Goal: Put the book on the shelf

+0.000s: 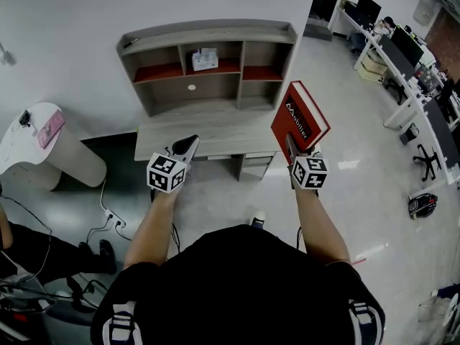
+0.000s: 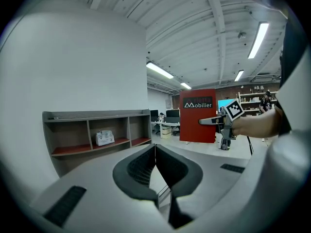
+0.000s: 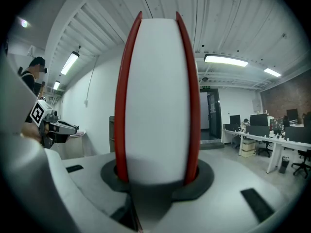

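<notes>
A red hardcover book (image 1: pixel 300 121) with white print on its cover is held upright in the air, in front of the right end of the grey wooden shelf unit (image 1: pixel 208 67). My right gripper (image 1: pixel 291 144) is shut on its lower edge. In the right gripper view the book (image 3: pixel 158 98) stands between the jaws, white page edge towards the camera. My left gripper (image 1: pixel 188 146) hangs over the desk's front edge with its jaws closed and empty. In the left gripper view the tips (image 2: pixel 155 146) meet, and the book (image 2: pixel 198 115) shows at the right.
The shelf unit sits on a grey desk (image 1: pixel 208 135) against the white wall. A small white box (image 1: pixel 205 58) stands in the shelf's middle upper compartment. A round white table (image 1: pixel 43 146) is at the left. Office desks and chairs (image 1: pixel 402 56) fill the far right.
</notes>
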{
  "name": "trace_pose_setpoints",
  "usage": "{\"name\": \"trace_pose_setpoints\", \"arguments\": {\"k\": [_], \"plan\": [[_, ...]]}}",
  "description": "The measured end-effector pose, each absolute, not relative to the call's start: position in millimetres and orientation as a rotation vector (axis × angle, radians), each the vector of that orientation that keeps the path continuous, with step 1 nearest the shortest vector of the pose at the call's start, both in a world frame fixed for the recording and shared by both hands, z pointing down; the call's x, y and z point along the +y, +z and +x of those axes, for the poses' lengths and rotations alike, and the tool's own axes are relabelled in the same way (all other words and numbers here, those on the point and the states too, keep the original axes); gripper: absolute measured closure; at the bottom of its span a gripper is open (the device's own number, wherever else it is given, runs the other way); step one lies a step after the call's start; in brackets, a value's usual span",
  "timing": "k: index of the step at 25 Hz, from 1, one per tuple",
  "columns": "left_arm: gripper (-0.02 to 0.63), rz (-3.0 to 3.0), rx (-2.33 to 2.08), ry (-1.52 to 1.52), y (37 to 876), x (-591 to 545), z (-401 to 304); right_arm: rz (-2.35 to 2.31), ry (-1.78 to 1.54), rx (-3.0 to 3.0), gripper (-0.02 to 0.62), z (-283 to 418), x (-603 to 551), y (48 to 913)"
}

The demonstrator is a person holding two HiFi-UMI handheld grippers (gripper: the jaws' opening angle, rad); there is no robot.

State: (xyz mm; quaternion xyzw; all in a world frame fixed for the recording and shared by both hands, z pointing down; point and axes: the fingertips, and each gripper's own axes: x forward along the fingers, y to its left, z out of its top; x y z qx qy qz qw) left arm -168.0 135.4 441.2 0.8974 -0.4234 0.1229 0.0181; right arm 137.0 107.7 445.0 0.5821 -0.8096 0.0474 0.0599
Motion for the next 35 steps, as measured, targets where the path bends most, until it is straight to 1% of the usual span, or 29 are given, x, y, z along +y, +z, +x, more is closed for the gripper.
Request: {"name": "trace_pose_setpoints", "arguments": {"k": [20,35], "plan": [[0.586,2.770,-1.334,0.415,450.5,81.8,-127.8,1.737,0.153,-2.438,0.422,176.4,46.0,462.0],[0.586,2.746,-1.356,0.444,460.3,34.2,-107.4,1.695,0.174,-2.443,0.422,191.5,-9.1,476.8]]}}
